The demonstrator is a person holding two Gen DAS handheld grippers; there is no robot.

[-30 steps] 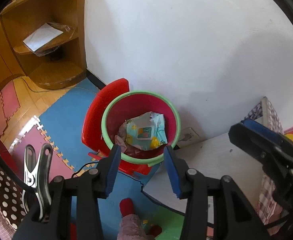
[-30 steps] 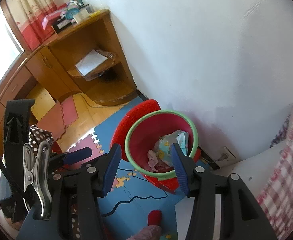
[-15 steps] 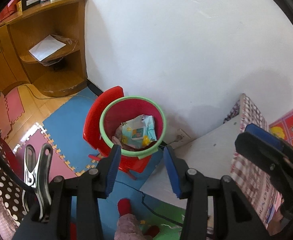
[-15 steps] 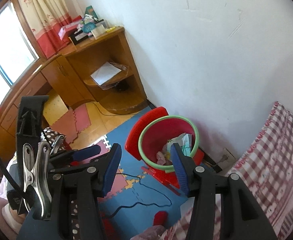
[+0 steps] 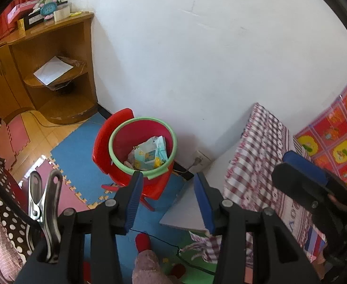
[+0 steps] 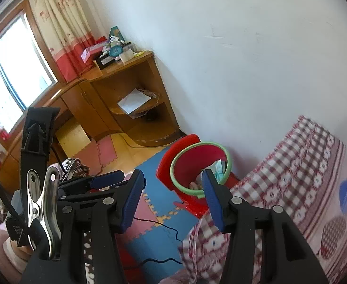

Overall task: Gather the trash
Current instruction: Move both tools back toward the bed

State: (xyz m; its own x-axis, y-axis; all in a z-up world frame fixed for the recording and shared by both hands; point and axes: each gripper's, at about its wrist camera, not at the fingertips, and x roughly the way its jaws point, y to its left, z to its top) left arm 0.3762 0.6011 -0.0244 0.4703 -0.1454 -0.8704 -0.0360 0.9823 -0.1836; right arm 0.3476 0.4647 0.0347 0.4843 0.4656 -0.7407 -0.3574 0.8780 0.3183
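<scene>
A red bin (image 5: 142, 151) with a pale green rim is being seen on the floor, close to the white wall (image 5: 197, 59), and it is being backed on its left by a red plastic chair (image 5: 107, 139) whose seat edge is showing under it. Inside the bin, trash is being held: a flat, light blue wrapper (image 5: 152, 152) printed with yellow and white patches is lying on top, tilted against the far side, and a crumpled pinkish scrap (image 5: 129, 162) is being half covered beneath it. From the right wrist view only a corner of the wrapper (image 6: 218, 168) is being shown over the rim of the bin (image 6: 192, 165).

The left gripper (image 5: 167, 187) is being held above the floor with its blue-padded jaws parted and nothing caught between them; the bin is being framed just past its left fingertip. The right gripper (image 6: 173, 187) is likewise being carried with its jaws apart and empty, over the blue and pink foam mat (image 6: 149, 213).

A wooden corner shelf (image 5: 55, 71) is being seen further along the wall, with a white sheet (image 5: 52, 69) lying on its middle board and a clutter of small boxes and a round blue clock (image 5: 48, 9) on top. A checked red and white cloth (image 5: 263, 165) is being draped over a surface to the right of the bin.
</scene>
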